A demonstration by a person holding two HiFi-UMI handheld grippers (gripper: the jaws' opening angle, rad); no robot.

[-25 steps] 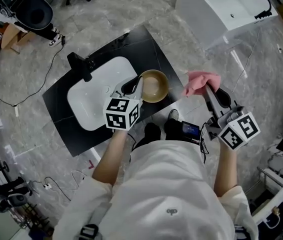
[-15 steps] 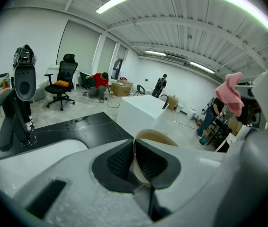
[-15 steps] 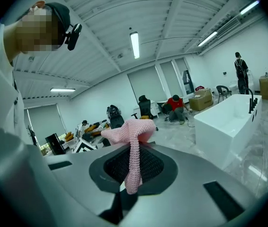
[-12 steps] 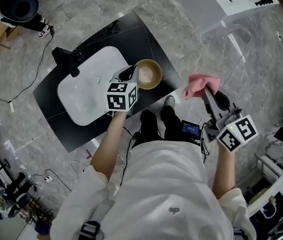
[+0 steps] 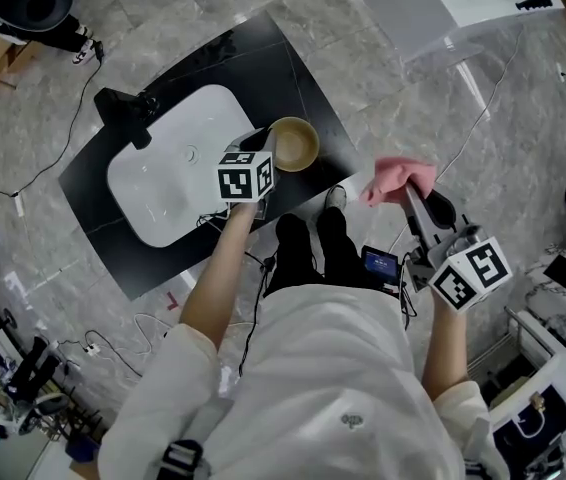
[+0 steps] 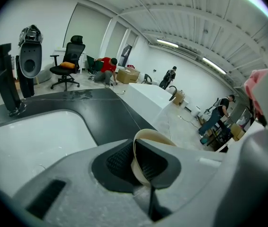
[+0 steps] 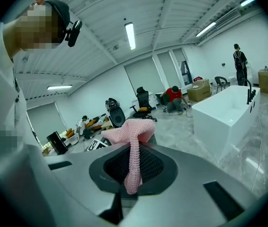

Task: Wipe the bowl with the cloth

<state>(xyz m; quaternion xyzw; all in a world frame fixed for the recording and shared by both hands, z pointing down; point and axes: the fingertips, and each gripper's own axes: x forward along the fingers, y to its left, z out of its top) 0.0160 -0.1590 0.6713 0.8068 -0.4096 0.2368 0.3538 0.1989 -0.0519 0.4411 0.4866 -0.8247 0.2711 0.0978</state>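
Bowl (image 5: 294, 144) upper centre, at black table (image 5: 263, 63) edge beside sink (image 5: 163, 178) | left gripper (image 5: 268, 148) fingers (image 6: 120, 162) clamped on rim | right gripper (image 5: 411, 193) fingers pinching pink cloth (image 5: 399, 179), well apart at right | step: pre-wipe, no contact yet | next: bring cloth into bowl, rub inside

The person wears a white short-sleeved shirt (image 5: 333, 368) and what seem to be black trousers (image 5: 341, 248). The grey plastic left gripper (image 5: 269, 150) and right gripper (image 5: 410, 193) each bear a white cube with black square markers (image 5: 243, 176).
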